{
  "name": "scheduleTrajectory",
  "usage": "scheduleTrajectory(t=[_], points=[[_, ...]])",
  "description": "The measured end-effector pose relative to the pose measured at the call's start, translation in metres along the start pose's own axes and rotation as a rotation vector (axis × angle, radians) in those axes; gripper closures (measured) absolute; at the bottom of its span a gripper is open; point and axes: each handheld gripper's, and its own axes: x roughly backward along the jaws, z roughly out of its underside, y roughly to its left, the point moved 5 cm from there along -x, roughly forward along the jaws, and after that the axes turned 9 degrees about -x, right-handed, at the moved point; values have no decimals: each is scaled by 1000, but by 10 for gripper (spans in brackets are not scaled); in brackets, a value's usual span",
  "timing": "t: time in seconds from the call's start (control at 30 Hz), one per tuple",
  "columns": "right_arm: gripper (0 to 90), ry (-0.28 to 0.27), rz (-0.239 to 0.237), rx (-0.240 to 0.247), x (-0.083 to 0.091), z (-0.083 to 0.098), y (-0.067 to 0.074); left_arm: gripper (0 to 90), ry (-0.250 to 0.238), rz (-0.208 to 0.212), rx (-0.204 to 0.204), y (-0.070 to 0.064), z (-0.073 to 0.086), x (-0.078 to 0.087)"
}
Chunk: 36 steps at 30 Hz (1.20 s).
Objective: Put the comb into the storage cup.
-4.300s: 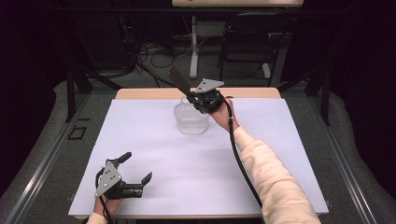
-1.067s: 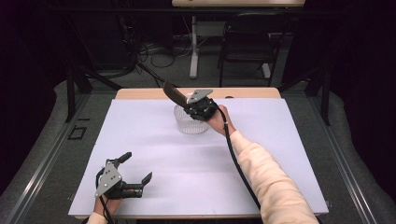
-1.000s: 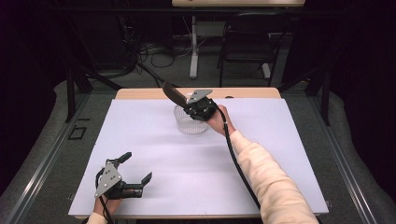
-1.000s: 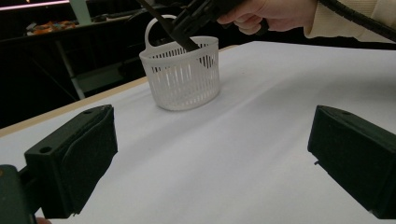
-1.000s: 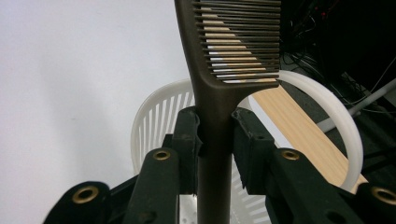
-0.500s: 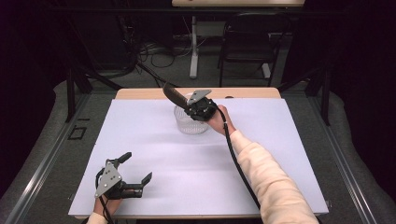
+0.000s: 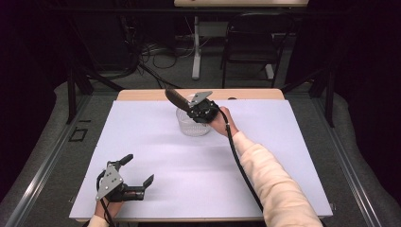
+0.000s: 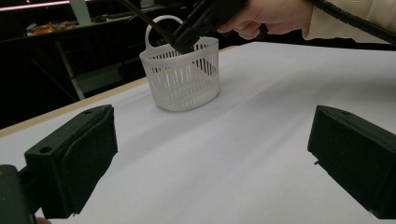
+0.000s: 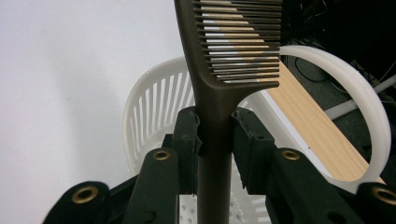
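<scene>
We see our right gripper (image 9: 215, 140) pinching a brown comb (image 9: 219, 70) by its handle, just above the white basket (image 7: 191, 125) at the table's (image 7: 283, 156) far edge. Our left gripper (image 7: 139, 177) rests near the front edge, jaws spread, holding nothing.

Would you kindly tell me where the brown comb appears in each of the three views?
High view: comb above centre, over the basket's far-left rim.
Left gripper view: dark handle top centre, above the basket.
Right gripper view: centre, upright, clamped.
Shared landmark: the white slotted basket.
</scene>
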Motion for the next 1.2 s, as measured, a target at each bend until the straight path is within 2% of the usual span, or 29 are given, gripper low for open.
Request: scheduleTrajectory(t=[0.2,0.87,1.2], points=[[719,-1,-5,-1,-1,1,-2,13,-1,0,-1,0,0,0],[708,64,-7,10,-3,3,-1,13,-2,2,0,0,0,0],[473,67,-28,-41,10,2,-6,13,-2,2,-2,0,0,0]])
